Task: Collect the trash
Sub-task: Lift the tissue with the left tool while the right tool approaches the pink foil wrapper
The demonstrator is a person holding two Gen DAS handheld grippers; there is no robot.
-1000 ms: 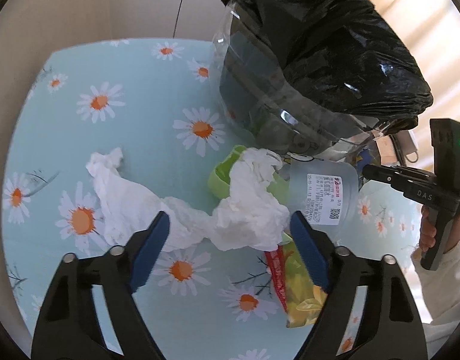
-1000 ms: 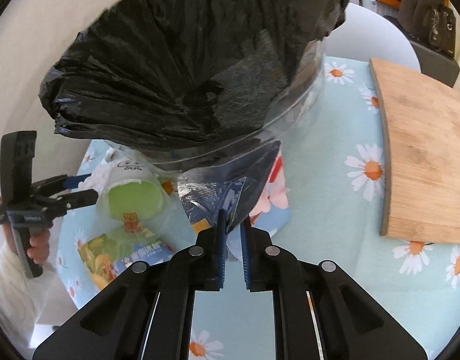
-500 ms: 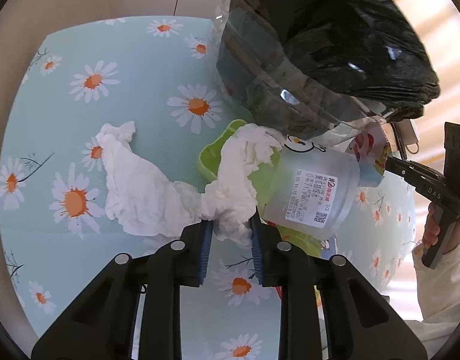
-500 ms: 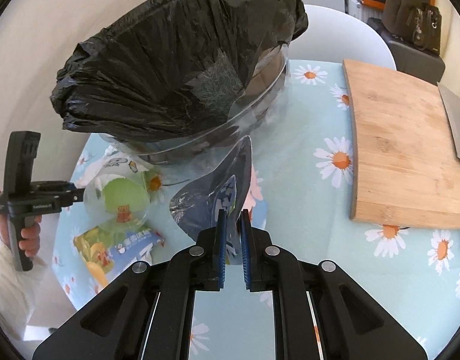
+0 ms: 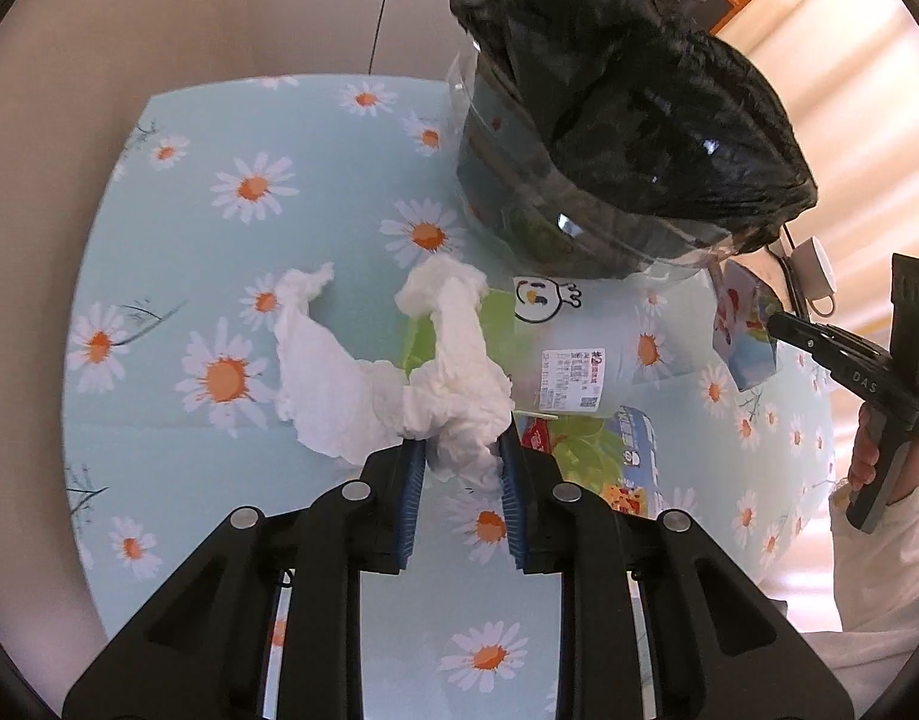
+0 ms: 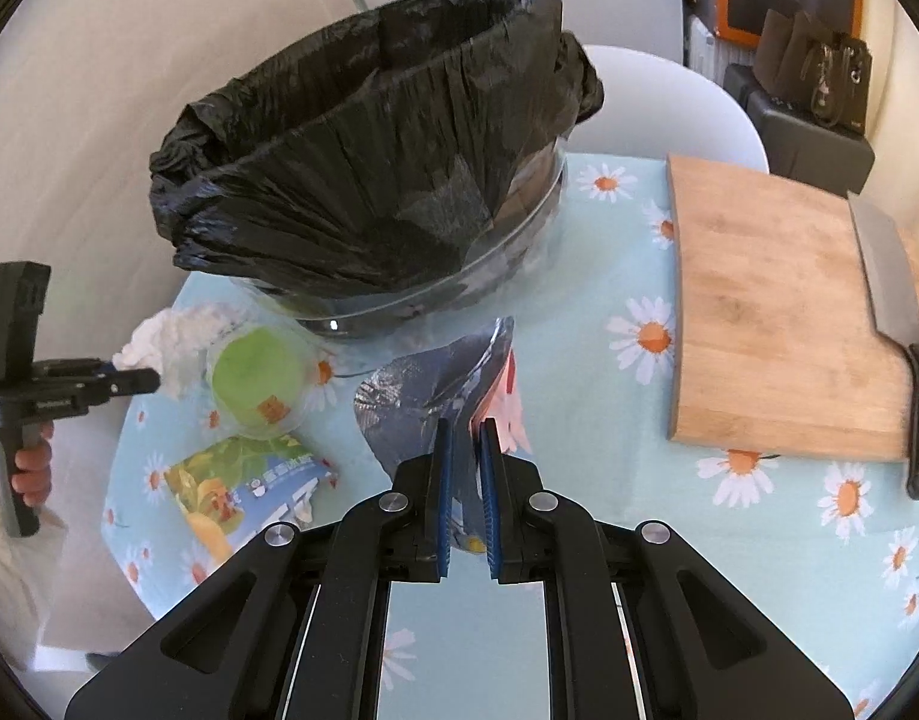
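Trash: spread on the daisy tablecloth, all of it in front of the clear bin lined with a black bag. Nothing visibly in the bag's mouth from these views.

Cutting board with a knife on it sits to the bin's right, not involved.

Loose items, big to small: clear cup lying on its side with green inside, snack bag flat beside it, white tissue.

Left gripper: clamped on one end of the tissue, rest trailing onto the cloth and over the cup.

Right gripper: closed on the edge of a foil wrapper, wrapper hanging off the table just short of the bin.

Risks:
- tissue tail drags the cup or tears, thin pinch only
- wrapper is slick, narrow edge grip, could slip out
- bin is light and the bag flops inward; a bump could tip it or close the opening
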